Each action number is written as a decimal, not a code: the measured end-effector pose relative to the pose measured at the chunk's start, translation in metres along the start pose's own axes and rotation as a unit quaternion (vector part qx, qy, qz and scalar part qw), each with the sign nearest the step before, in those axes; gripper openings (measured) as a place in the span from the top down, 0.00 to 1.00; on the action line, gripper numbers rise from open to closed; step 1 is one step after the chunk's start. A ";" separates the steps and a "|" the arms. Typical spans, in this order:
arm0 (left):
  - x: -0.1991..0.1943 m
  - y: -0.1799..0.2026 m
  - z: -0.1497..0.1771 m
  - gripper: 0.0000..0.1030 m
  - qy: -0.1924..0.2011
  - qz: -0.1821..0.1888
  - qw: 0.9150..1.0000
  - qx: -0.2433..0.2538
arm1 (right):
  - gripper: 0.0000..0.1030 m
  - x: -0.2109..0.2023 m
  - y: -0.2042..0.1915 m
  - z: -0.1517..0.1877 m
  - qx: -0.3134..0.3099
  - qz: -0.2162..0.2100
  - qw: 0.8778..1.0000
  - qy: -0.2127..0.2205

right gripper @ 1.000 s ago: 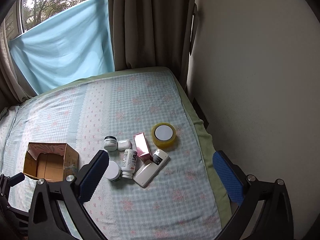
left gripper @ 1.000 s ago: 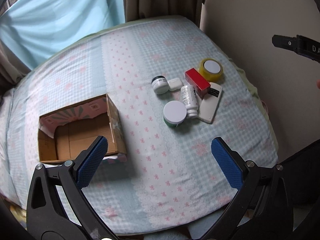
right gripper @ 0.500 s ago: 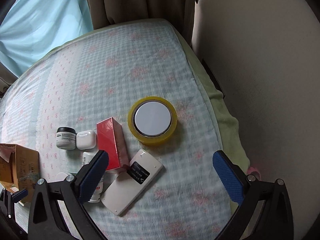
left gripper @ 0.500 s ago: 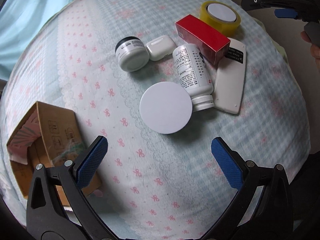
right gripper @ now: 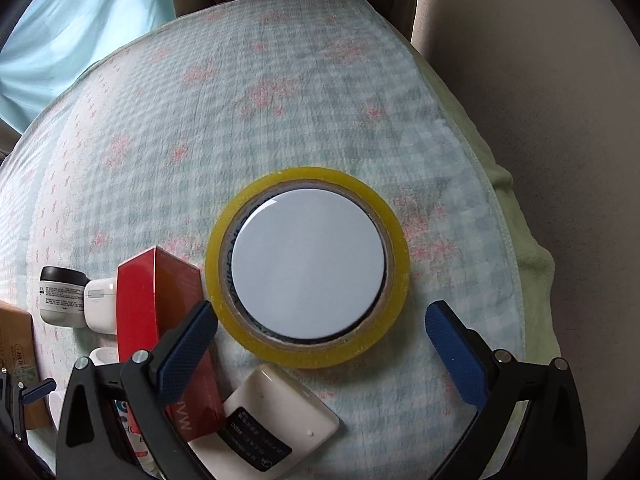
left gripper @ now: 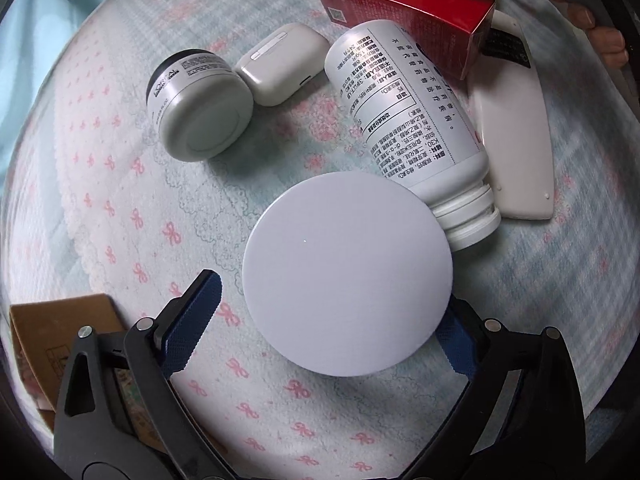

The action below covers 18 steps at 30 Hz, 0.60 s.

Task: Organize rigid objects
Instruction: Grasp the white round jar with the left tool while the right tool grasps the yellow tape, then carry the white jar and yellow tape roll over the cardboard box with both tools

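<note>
In the left wrist view my open left gripper (left gripper: 324, 320) straddles a round white-lidded jar (left gripper: 347, 273); the jaws stand on either side of it, apart from it. Beyond lie a white pill bottle (left gripper: 404, 120) on its side, a small grey jar (left gripper: 200, 104), a white earbud case (left gripper: 284, 62), a red box (left gripper: 404, 4) and a white remote (left gripper: 516, 128). In the right wrist view my open right gripper (right gripper: 320, 340) sits just above a yellow tape roll (right gripper: 307, 266) with a white disc in its core. The red box (right gripper: 160, 320) and remote (right gripper: 276, 420) lie at its left.
A cardboard box (left gripper: 60, 340) stands at the lower left of the left wrist view, its edge also showing in the right wrist view (right gripper: 16, 344). Everything rests on a checked bedspread (right gripper: 320, 100). A wall (right gripper: 540, 120) and curtains border the bed on the right.
Both grippers have dropped close to the objects. The left one came down over the white-lidded jar, the right one over the tape roll. Both stay open.
</note>
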<state>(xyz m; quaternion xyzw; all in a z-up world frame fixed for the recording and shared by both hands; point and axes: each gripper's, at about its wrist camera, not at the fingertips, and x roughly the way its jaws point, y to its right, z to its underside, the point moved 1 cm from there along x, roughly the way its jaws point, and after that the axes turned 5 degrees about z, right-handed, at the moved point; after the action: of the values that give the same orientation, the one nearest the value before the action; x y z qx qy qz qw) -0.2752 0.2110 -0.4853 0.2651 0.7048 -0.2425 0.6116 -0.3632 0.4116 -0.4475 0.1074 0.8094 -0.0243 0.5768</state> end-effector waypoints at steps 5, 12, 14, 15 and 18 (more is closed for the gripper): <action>0.008 0.010 -0.006 0.17 0.014 0.022 0.999 0.044 | 0.00 0.007 -0.006 -0.005 -0.009 0.005 1.000 0.007; 0.010 0.020 -0.005 0.33 0.026 0.048 0.995 0.089 | 0.06 0.006 -0.008 -0.008 -0.018 0.010 1.000 0.020; 0.010 0.021 -0.004 0.33 0.027 0.050 0.994 0.089 | 0.07 0.005 -0.009 -0.006 -0.017 0.014 0.999 0.024; 0.010 0.022 -0.004 0.33 0.028 0.050 0.994 0.089 | 0.07 0.004 -0.009 -0.004 -0.016 0.014 0.999 0.026; 0.010 0.025 -0.003 0.33 0.028 0.049 0.995 0.087 | 0.07 0.002 -0.008 -0.001 -0.012 0.014 0.999 0.030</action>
<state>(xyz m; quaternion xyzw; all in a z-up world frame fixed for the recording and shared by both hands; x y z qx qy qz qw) -0.2616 0.2317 -0.4948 0.3581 0.6844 -0.2647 0.5774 -0.3664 0.4037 -0.4496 0.1125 0.8250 -0.0027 0.5538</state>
